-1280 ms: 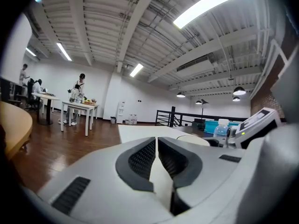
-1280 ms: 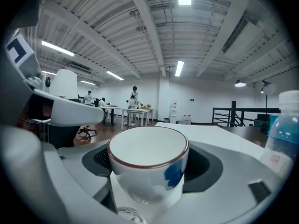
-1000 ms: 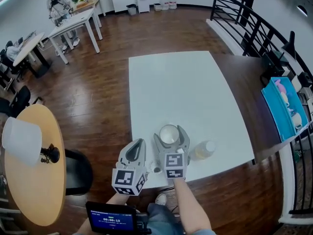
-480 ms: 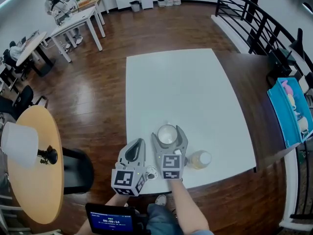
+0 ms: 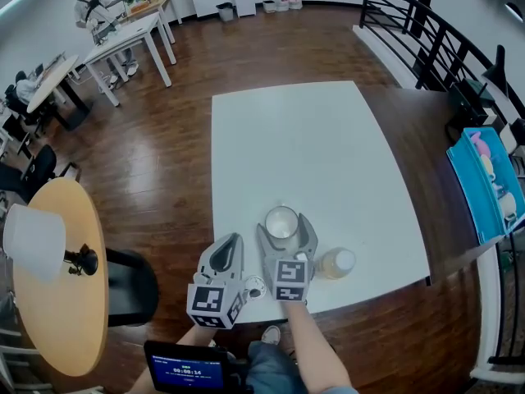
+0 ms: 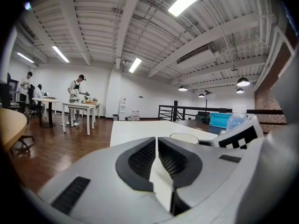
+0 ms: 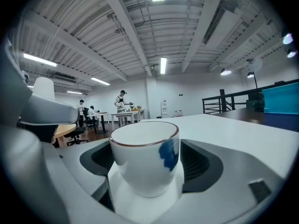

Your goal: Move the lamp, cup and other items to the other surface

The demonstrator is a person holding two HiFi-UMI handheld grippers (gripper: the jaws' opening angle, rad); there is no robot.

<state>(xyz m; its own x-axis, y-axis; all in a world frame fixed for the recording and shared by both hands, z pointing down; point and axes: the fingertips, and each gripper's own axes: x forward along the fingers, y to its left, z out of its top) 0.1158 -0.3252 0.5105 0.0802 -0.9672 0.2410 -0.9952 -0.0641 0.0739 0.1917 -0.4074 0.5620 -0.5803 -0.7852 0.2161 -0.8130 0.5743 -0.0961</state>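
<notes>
Right in front of the person, the right gripper (image 5: pixel 285 221) has its two jaws closed round a white cup (image 7: pixel 145 160) with a brown rim and a blue mark on its side; the dark pads press on either side of it. The cup stands upright and looks empty, over the near part of the white table (image 5: pixel 312 138). Whether its foot rests on the tabletop I cannot tell.

Just left of it is the left gripper (image 6: pixel 157 148), with its jaws pressed together and nothing between them. A small white round thing (image 5: pixel 257 286) lies on the table edge between the two grippers.

Close to the right gripper's right side stands a clear plastic bottle (image 5: pixel 335 263) with yellowish liquid and a white cap.

Well off to the left, across a strip of wooden floor, is a round wooden table (image 5: pixel 61 318), and on it a lamp (image 5: pixel 34 240) with a white shade and a black base. A black chair (image 5: pixel 133 287) stands just beside that table.

On the far right a blue bin (image 5: pixel 480 183) sits by the black railing (image 5: pixel 426 31), and at the back a person (image 5: pixel 92 2) stands at a long white table.
</notes>
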